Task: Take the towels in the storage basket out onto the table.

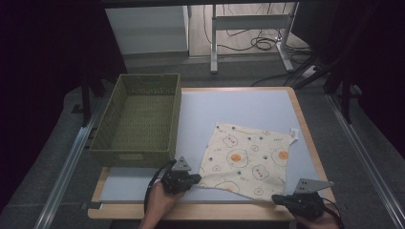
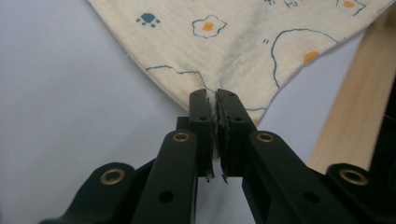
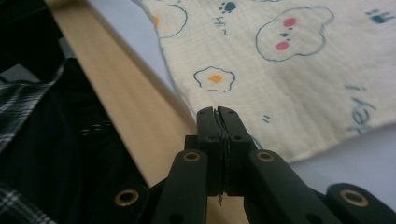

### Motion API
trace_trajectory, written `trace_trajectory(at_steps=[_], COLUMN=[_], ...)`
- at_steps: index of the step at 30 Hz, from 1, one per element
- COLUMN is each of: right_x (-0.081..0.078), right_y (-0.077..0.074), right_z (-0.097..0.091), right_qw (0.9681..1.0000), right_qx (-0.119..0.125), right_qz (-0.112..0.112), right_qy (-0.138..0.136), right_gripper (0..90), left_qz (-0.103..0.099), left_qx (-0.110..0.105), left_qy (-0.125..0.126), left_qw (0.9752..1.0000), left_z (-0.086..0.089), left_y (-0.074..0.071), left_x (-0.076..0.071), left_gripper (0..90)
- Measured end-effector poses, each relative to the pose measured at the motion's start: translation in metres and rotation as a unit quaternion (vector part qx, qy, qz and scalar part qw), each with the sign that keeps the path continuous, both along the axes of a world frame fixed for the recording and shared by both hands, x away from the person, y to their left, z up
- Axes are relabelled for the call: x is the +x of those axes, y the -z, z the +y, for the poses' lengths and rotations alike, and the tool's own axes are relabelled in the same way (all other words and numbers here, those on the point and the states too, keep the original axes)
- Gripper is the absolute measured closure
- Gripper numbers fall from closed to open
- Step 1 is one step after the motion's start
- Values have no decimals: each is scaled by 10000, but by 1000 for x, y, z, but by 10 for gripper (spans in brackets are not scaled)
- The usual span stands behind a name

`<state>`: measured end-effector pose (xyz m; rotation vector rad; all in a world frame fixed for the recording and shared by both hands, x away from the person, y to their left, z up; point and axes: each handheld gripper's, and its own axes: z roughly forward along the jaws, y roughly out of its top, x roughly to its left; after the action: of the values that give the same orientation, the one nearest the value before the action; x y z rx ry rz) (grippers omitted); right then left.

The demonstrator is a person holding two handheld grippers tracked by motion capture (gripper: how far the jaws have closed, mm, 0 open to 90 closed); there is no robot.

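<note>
A cream cloth [image 1: 248, 157] printed with fried eggs, clouds and paw prints lies spread on the pale blue table top [image 1: 239, 107], right of the middle. My left gripper [image 1: 198, 179] is shut on its near left corner; in the left gripper view the black jaws [image 2: 215, 100] pinch the cloth [image 2: 233, 42] where its point runs between them. My right gripper [image 1: 276, 198] is shut on the near right corner, over the table's wooden front rim [image 3: 130, 107]. There the cloth [image 3: 289, 70] spreads away from the closed jaws [image 3: 218, 114].
An empty green woven basket [image 1: 138, 119] stands on the table's left side, close to my left gripper. A desk frame [image 1: 248, 24] and cables [image 1: 260, 43] stand on the floor beyond the table. Metal rails [image 1: 67, 162] run along both sides.
</note>
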<state>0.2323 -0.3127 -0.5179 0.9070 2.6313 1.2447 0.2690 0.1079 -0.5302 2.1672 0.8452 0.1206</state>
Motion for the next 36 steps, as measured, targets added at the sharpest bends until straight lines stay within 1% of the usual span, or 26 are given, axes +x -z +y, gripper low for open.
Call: trace_trajectory(at_steps=[1, 2, 3, 5, 7, 8, 10, 12, 14, 15, 16, 19, 22, 23, 24, 28, 29, 30, 32, 34, 35, 36], right_x=[-1, -2, -2, 0, 5, 8, 15, 26, 40, 40, 56, 74, 92, 97, 103, 126, 132, 137, 148, 158, 164, 169], right_y=[1, 0, -1, -6, -12, -15, -19, -20, -21, -21, -20, -19, -19, -18, -17, -16, -17, -18, -19, -20, -20, -20], right_z=[1, 2, 2, 0, -3, -5, -8, -12, -16, -16, -20, -24, -28, -29, -31, -40, -42, -43, -46, -49, -49, -50], right_qw=[10000, 10000, 10000, 10000, 9997, 9996, 9992, 9986, 9976, 9976, 9964, 9951, 9929, 9915, 9902, 9865, 9852, 9842, 9816, 9792, 9781, 9766], right_qx=[21, 17, 15, 48, 156, 165, 118, 114, 106, 106, 116, 52, -55, -119, -169, -247, -279, -294, -318, -277, -277, -283], right_qz=[37, 54, 27, -54, -68, -76, -127, -148, -78, -78, -35, -50, -161, -226, -290, -327, -368, -412, -445, -416, -409, -410], right_qy=[-43, -42, -19, 44, 167, 225, 370, 498, 685, 685, 843, 989, 1175, 1277, 1355, 1589, 1650, 1696, 1830, 1967, 2024, 2093], right_gripper=[853, 820, 793, 750, 718, 701, 675, 651, 621, 621, 602, 569, 541, 532, 518, 511, 534, 562, 615, 654, 665, 672], left_qz=[-5, -77, -135, -250, -349, -399, -477, -517, -610, -610, -638, -727, -717, -726, -743, -772, -764, -741, -759, -793, -804, -861], left_qx=[-24, -48, -74, -94, -166, -182, -185, -214, -190, -190, -173, -81, -99, -105, -52, 166, 184, 157, 171, 178, 221, 311], left_qy=[-16, -54, -60, -126, -179, -244, -286, -330, -381, -381, -409, -490, -541, -566, -599, -718, -745, -783, -869, -905, -914, -955], left_qw=[10000, 9999, 9999, 9996, 9991, 9987, 9983, 9979, 9972, 9972, 9970, 9961, 9959, 9957, 9954, 9943, 9941, 9941, 9932, 9926, 9923, 9912], left_z=[1, 0, 0, -3, -7, -10, -16, -24, -31, -31, -38, -46, -51, -53, -55, -64, -65, -67, -70, -72, -73, -75], left_y=[0, -1, -2, -6, -10, -12, -13, -13, -12, -12, -12, -14, -15, -15, -15, -14, -14, -14, -14, -14, -14, -14], left_x=[-1, -2, 0, 6, 16, 21, 35, 49, 64, 64, 78, 99, 121, 128, 134, 160, 166, 172, 183, 192, 196, 200], left_gripper=[789, 712, 662, 602, 554, 520, 502, 476, 459, 444, 443, 437, 424, 424, 423, 424, 437, 455, 488, 513, 526, 539])
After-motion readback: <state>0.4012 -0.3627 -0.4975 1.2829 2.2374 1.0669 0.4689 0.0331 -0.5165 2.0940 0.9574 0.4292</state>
